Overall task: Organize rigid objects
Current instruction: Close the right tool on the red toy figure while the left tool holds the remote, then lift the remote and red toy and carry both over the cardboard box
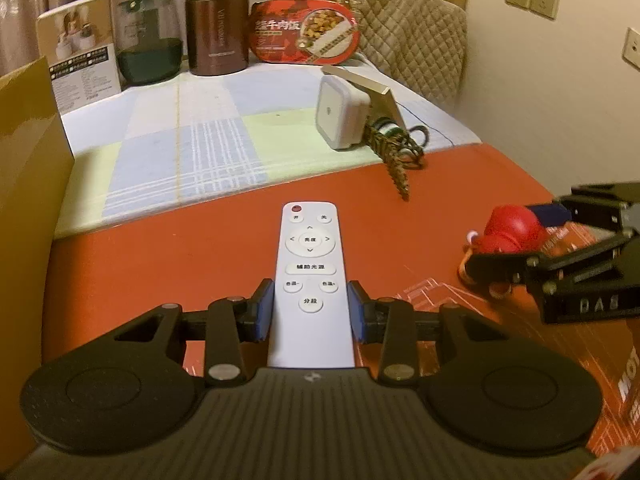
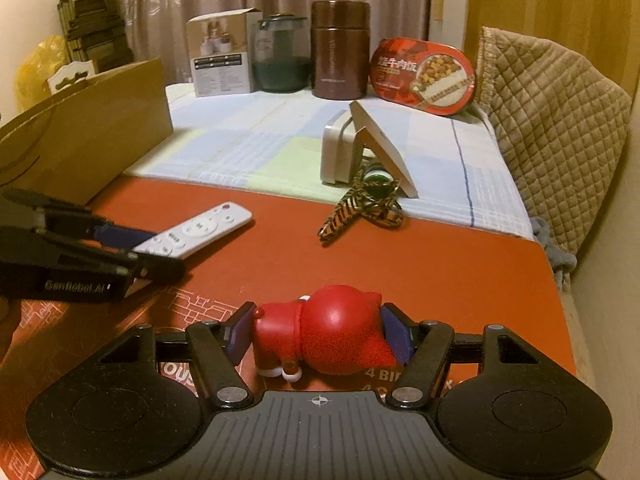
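Nearest in each wrist view is the tool itself. The left tool (image 1: 311, 306) has its blue pads against the two long edges of the white remote control (image 1: 310, 276), narrowed onto its near half while the remote lies flat on the red mat (image 1: 192, 264). No gap shows at either pad, so it reads as a grip. The right tool (image 2: 318, 334) holds the red figurine (image 2: 332, 332), which lies on its side, one pad at the body and the other at the rounded head.

Just beyond, on the right where the mat meets the checked cloth (image 1: 192, 128), a striped strap (image 1: 398, 168) lies beside a white boxy device (image 1: 340, 114), with a thin board (image 1: 370, 88) propped on it. A brown cardboard box (image 2: 92, 136) stands at the left, open at the top as far as can be seen. At the far edge stand a printed carton (image 1: 80, 46), a glass jar (image 1: 150, 38), a brown flask (image 1: 218, 24) and a red meal pack (image 1: 306, 32).

The risks appear to lie in the grips. The remote is smooth and held near one end, so its far end may droop or slide out on lifting. The figurine's round head could roll between the pads. Both tools are close together and could collide if moved carelessly.
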Motion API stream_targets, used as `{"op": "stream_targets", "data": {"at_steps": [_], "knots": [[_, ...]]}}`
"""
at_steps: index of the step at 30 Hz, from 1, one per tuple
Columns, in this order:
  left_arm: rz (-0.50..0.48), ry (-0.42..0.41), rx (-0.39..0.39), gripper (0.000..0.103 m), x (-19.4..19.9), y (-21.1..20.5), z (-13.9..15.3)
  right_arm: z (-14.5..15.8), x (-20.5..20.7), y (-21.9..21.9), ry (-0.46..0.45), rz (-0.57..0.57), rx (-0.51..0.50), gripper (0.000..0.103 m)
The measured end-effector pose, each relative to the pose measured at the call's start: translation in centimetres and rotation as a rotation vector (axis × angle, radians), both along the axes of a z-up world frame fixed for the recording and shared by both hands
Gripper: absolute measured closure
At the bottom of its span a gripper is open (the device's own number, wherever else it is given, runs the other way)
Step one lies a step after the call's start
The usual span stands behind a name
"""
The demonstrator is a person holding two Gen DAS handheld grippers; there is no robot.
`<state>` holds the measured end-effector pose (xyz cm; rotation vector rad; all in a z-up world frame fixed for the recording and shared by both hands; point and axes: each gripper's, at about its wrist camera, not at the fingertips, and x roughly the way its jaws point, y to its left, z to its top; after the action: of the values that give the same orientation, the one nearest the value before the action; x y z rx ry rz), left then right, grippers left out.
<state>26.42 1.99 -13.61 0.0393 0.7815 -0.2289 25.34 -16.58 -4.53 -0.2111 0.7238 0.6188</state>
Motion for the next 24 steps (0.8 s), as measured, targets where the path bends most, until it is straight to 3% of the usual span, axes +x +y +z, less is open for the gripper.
{"op": "stream_targets", "data": {"at_steps": [13,24], "knots": [[-0.02,-0.032,-0.02,0.07,-2.0,0.3,3.6,3.4,-2.5,-0.8,-0.03,-0.033,-0.005,0.039],[0.025,-0.109,-0.048,0.07,-5.0,2.4,11.0,12.0,-4.6,0.8,-0.079,-0.06,0.054,0.039]]}}
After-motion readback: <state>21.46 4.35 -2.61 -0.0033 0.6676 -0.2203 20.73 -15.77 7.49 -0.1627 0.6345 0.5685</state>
